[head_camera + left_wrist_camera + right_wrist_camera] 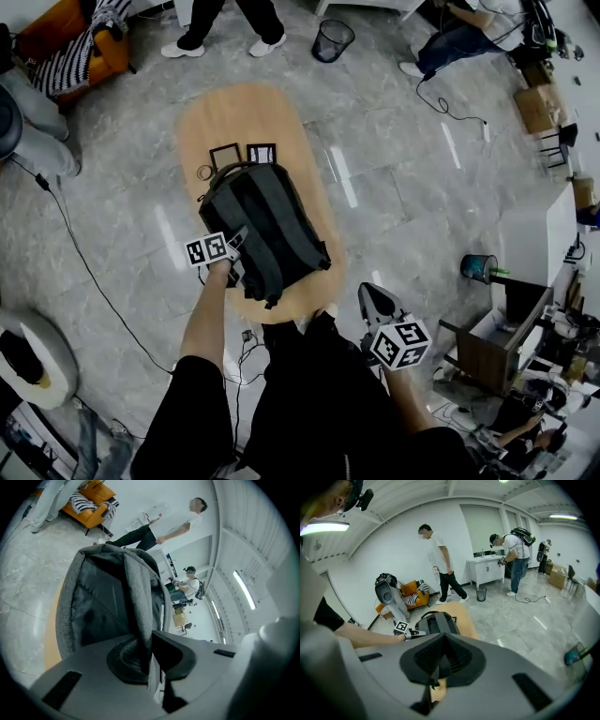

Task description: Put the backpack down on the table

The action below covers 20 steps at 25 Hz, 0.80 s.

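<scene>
A dark grey backpack (pixel 267 225) lies flat on the oval wooden table (pixel 234 112), straps up. At its near left edge my left gripper (pixel 238 246) is shut on one of its straps. The left gripper view shows that grey strap (pixel 140 611) pinched between the closed jaws of the left gripper (pixel 149 658), with the backpack (pixel 93 606) stretching away beyond it. My right gripper (pixel 374 302) hangs off the table's near right end, away from the bag. In its own view the right gripper (pixel 439 660) is shut with nothing in it, and the backpack (pixel 436 622) lies ahead.
Two small black frames (pixel 244 154) and a thin ring (pixel 204 172) lie on the table beyond the bag. A mesh wastebasket (pixel 333 39), people and an orange sofa (pixel 75 42) stand at the far side. A cable (pixel 84 262) crosses the floor on the left; a blue bin (pixel 479 268) stands right.
</scene>
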Tool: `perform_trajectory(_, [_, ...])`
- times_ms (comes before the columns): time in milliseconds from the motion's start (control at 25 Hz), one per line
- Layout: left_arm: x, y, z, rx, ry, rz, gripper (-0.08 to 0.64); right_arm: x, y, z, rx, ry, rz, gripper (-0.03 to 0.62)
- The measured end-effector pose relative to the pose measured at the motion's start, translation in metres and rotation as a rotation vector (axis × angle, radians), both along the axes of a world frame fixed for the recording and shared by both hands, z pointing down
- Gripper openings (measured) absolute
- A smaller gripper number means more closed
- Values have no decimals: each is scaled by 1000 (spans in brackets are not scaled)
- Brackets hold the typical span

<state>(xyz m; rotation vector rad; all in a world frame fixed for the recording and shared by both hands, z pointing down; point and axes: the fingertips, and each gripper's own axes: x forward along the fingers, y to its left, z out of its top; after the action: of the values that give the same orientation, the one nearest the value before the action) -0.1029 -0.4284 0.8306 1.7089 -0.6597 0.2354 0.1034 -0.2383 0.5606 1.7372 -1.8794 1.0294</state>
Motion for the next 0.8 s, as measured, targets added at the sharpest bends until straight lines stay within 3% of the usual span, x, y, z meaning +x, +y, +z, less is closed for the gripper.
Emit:
perform_trajectory(160, [2,-2,10,-23,44,-40,34,-3,-1,5,-32,5,1,9])
perform_trajectory(320, [-3,-4,23,-42,40,-72,34,-2,1,8,-57,8,2,9])
perform_trajectory(560, [-20,-4,29,-93,105,-207,35,-4,10,8,-67,7,3,9])
perform_trajectory(640, [-25,-1,31,-50,50,-177,59,-7,8,9,-66,4,-3,9])
perform_trajectory(680, [-27,4,33,-19,-10,-130,109,-10,7,10,-66,1,-6,9])
perform_trajectory(800, [-29,26,37,31,-125,2,121,-20,4,14,-62,-13,-24,9])
